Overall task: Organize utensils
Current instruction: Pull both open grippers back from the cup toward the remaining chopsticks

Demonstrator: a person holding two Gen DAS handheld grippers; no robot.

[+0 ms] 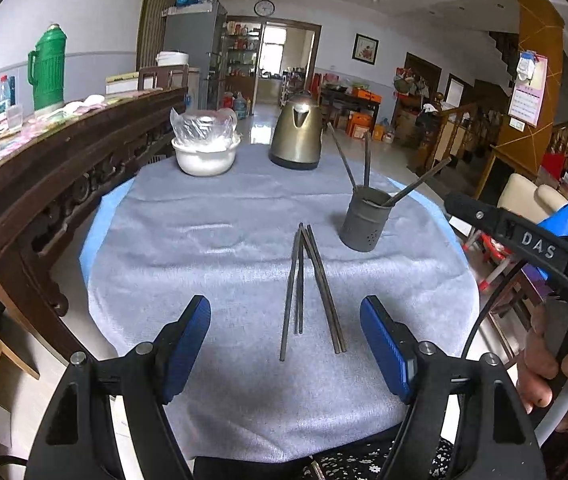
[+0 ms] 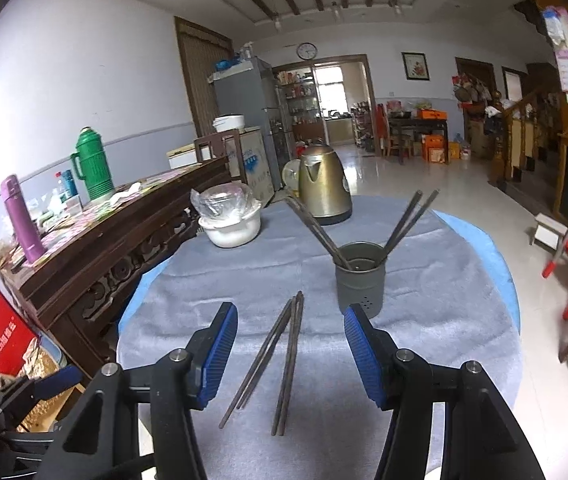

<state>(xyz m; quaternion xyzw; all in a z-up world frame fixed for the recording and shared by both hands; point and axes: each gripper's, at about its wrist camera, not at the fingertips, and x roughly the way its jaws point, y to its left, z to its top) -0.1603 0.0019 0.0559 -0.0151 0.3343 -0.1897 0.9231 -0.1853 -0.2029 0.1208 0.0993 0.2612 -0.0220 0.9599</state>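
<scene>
The left gripper hangs over the near part of the table with its blue pads wide apart and nothing between them; the loose chopsticks lie on the grey cloth in the gap ahead of it, untouched. The right gripper is likewise spread wide and empty, above the near ends of the same chopsticks. These are dark, thin sticks, fanned out towards the near edge and meeting at their far tips. Just beyond them to the right stands a dark metal holder with small holes low on its wall; several more chopsticks lean out of it left and right. Farther off, a white bowl holds crumpled clear plastic, with a brass-coloured kettle to its right.
</scene>
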